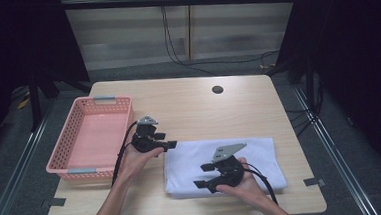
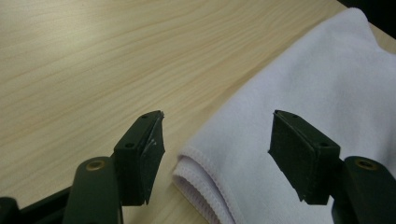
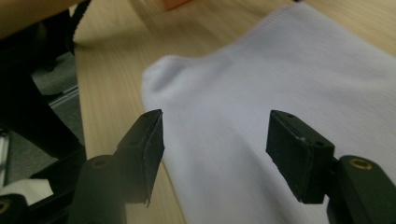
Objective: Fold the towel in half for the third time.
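A: High view: your folded white towel (image 1: 222, 163) lies at lower centre of the table (image 1: 193, 102), right of the pink basket (image 1: 87, 136).

B: And your grippers?

A: Your right gripper (image 1: 206, 175) hangs released over its near edge; your left gripper (image 1: 172, 145), also released, sits at its upper-left corner.
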A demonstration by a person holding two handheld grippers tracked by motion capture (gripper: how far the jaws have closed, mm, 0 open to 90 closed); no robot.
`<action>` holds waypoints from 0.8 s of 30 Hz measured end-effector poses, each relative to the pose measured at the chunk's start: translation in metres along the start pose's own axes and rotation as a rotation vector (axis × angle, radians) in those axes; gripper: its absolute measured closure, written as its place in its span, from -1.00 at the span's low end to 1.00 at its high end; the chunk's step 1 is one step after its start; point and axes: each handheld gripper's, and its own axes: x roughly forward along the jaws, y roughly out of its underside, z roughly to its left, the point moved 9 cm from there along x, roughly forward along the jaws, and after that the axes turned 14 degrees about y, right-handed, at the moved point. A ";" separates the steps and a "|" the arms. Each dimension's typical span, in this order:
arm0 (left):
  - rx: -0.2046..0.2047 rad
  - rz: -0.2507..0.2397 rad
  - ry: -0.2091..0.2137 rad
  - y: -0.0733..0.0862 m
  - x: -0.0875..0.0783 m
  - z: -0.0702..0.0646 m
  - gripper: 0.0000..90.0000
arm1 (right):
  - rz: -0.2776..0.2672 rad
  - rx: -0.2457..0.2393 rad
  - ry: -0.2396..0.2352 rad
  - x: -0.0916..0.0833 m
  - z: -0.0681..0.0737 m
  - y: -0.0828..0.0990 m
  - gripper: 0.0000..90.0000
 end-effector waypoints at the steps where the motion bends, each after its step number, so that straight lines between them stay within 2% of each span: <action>1: 0.002 0.002 -0.011 0.001 0.000 0.000 -0.19 | 0.011 -0.002 -0.015 0.007 0.004 -0.003 -0.18; 2: 0.012 0.010 -0.025 0.003 0.001 0.001 -0.19 | 0.033 -0.009 -0.034 0.015 0.009 -0.006 -0.20; 5: 0.021 0.023 -0.028 0.007 -0.001 -0.001 -0.24 | 0.034 -0.009 -0.066 0.030 0.019 -0.013 -0.28; 7: 0.021 0.016 -0.036 0.009 -0.003 0.000 -0.28 | 0.045 -0.039 -0.104 0.039 0.028 -0.017 -0.35; 10: 0.009 -0.005 -0.033 0.009 -0.005 0.002 -0.31 | 0.049 -0.057 -0.121 0.046 0.036 -0.020 -0.34; 12: 0.003 0.006 -0.036 0.012 -0.005 0.002 -0.31 | 0.058 -0.069 -0.126 0.050 0.040 -0.019 -0.27; 14: 0.005 0.017 -0.032 0.014 -0.002 0.001 -0.31 | 0.076 -0.101 -0.099 0.056 0.042 -0.014 -0.28; 18: 0.004 0.025 -0.030 0.016 0.001 0.000 -0.31 | 0.100 -0.148 -0.092 0.061 0.047 -0.006 -0.20; 21: 0.002 0.023 -0.028 0.016 0.001 -0.001 -0.31 | 0.085 -0.199 -0.054 0.064 0.051 0.001 -0.23; 24: -0.003 0.025 -0.035 0.018 -0.001 0.001 -0.32 | 0.087 -0.219 -0.041 0.064 0.052 0.002 -0.18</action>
